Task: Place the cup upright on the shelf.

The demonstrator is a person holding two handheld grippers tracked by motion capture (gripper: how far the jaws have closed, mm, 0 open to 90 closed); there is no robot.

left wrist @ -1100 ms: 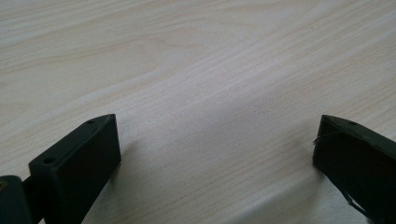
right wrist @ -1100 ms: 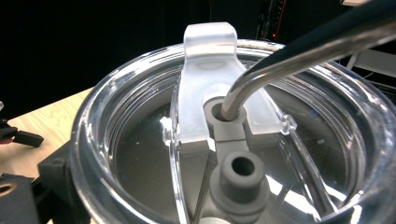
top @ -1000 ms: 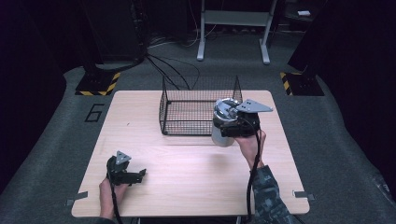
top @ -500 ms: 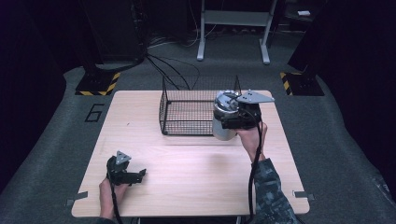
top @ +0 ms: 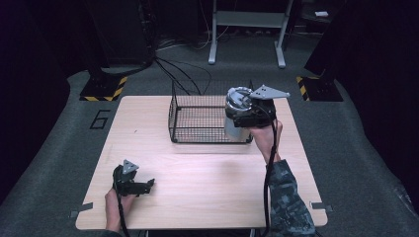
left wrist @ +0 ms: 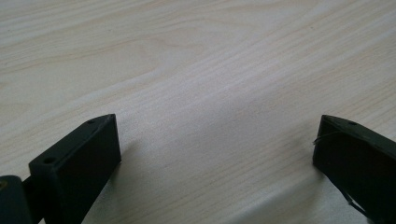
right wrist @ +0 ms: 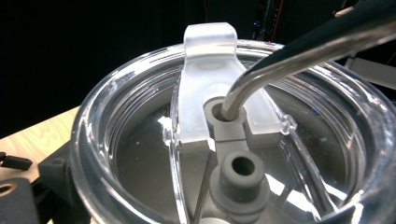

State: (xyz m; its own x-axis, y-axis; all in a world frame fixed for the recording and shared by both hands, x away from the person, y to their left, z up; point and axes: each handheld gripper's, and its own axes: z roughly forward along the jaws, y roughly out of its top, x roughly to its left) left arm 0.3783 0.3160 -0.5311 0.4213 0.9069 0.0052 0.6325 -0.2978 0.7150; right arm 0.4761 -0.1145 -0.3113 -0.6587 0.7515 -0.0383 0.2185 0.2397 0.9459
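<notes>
A steel tumbler (top: 234, 127) with a clear lid (top: 238, 96) hangs at the right end of the black wire basket (top: 174, 120), about level with its rim. My right gripper (top: 238, 118) is shut on it. The right gripper view looks close down on the clear lid (right wrist: 140, 154), where a bent metal straw (right wrist: 299, 51) enters a grey grommet; one black jaw shows at the lower left. My left gripper (top: 142, 186) rests on the wooden table (top: 207, 192) at the front left. It stands open (left wrist: 217, 154) with bare wood between its fingers.
The basket stands at the table's back middle and looks empty. Behind the table are dark floor, cables, yellow-black striped stand feet (top: 104, 89) and a grey metal frame (top: 247, 29). A "6" (top: 100, 119) is marked on the floor at the left.
The right gripper has carried the tumbler a little up and away, toward the basket's right rim. The left gripper has stayed put.
</notes>
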